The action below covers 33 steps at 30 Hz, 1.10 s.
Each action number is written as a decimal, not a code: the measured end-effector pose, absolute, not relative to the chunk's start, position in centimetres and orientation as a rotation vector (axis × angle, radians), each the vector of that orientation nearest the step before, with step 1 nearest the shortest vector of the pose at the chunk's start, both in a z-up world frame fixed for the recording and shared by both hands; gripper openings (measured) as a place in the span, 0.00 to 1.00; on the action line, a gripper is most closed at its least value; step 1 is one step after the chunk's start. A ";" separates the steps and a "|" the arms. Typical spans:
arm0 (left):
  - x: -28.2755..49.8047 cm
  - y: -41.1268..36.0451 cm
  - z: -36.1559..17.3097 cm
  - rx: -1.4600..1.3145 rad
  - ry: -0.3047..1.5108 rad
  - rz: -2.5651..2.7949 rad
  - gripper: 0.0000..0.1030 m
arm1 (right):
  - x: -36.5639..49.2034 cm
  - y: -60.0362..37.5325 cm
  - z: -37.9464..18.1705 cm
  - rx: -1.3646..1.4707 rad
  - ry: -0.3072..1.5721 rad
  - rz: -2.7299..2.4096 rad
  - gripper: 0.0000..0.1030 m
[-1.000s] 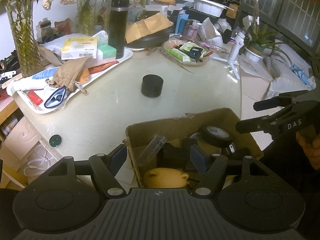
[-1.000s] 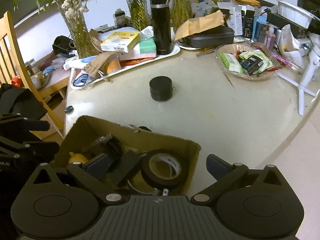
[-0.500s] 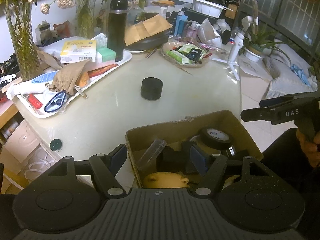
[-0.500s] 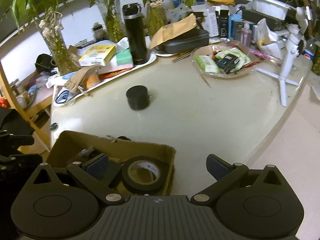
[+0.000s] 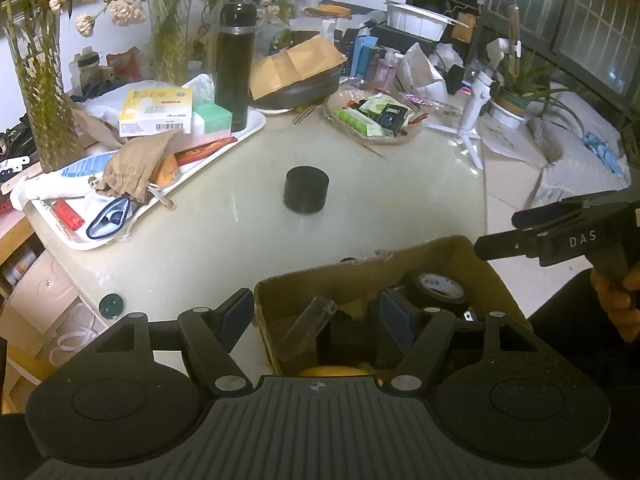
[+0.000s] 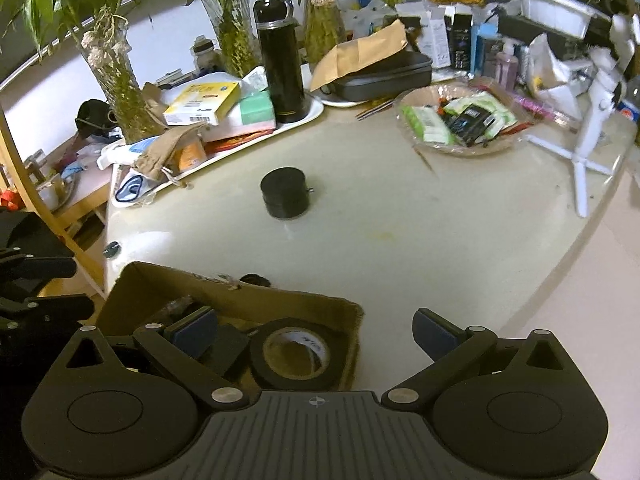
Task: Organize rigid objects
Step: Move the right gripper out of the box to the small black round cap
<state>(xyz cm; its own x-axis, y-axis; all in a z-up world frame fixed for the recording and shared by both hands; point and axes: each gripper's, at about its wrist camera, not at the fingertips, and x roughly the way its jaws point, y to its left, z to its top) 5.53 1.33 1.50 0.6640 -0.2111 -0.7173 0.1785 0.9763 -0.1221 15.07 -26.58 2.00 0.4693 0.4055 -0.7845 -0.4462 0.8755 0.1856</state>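
1. I'm watching the right gripper (image 6: 314, 330) drifting: since a second ago its view has been swinging across the cardboard box (image 6: 280, 300), from the middle toward the corner holding the black tape roll (image 6: 296, 354). Its jaws are spread, gripping nothing.
2. The left gripper (image 5: 316, 316) is holding its place over the box, jaws spread and empty.
3. The black round container (image 5: 306, 195) is sitting alone mid-tabletop, probably next to go in.
4. The cluttered white tray (image 5: 256, 128) and snack basket (image 5: 352, 136) are crowding the far edge; the path is looking free.
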 end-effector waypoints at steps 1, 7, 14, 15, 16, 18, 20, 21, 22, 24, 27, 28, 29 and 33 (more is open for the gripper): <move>5.7 1.3 1.5 -0.043 0.813 -0.221 0.67 | 15.2 -26.5 2.0 -0.040 0.955 0.524 1.00; 6.4 1.4 1.5 -0.037 0.804 -0.223 0.67 | 16.2 -25.9 1.7 -0.035 0.980 0.525 1.00; 7.3 2.1 1.7 -0.039 0.781 -0.197 0.67 | 16.7 -24.8 1.3 -0.071 0.990 0.547 1.00; 7.5 2.3 1.7 -0.046 0.779 -0.195 0.67 | 16.7 -24.6 1.3 -0.075 0.991 0.549 1.00; 7.6 2.5 1.6 -0.052 0.776 -0.191 0.67 | 16.9 -24.5 1.3 -0.074 0.993 0.553 1.00; 7.8 2.8 1.5 -0.057 0.773 -0.184 0.67 | 17.2 -24.3 1.2 -0.060 1.000 0.559 1.00; 7.9 3.0 1.4 -0.064 0.773 -0.180 0.67 | 17.6 -24.1 1.2 -0.039 1.012 0.567 1.00; 7.9 3.1 1.3 -0.067 0.774 -0.179 0.67 | 17.9 -23.9 1.2 -0.031 1.018 0.570 1.00; 8.0 3.2 1.2 -0.069 0.774 -0.177 0.67 | 18.1 -23.7 1.1 -0.027 1.023 0.573 1.00; 8.0 3.3 1.0 -0.074 0.773 -0.175 0.67 | 18.5 -23.1 1.1 -0.031 1.034 0.576 1.00; 7.9 3.5 1.0 -0.084 0.766 -0.174 0.67 | 19.2 -21.9 0.9 -0.041 1.050 0.582 1.00; 7.9 3.6 1.0 -0.088 0.764 -0.172 0.67 | 19.5 -21.5 0.8 -0.041 1.057 0.585 1.00; 7.9 3.7 1.0 -0.091 0.761 -0.170 0.67 | 19.7 -21.1 0.8 -0.043 1.063 0.587 1.00; 7.8 4.1 0.9 -0.112 0.755 -0.162 0.67 | 20.7 -19.3 0.2 -0.061 1.089 0.586 1.00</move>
<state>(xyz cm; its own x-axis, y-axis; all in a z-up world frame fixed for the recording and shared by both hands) 7.79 4.10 0.90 0.7167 -0.1864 -0.6720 0.1060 0.9815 -0.1592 20.66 -19.32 0.24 0.3281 0.4184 -0.8469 -0.4768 0.8473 0.2339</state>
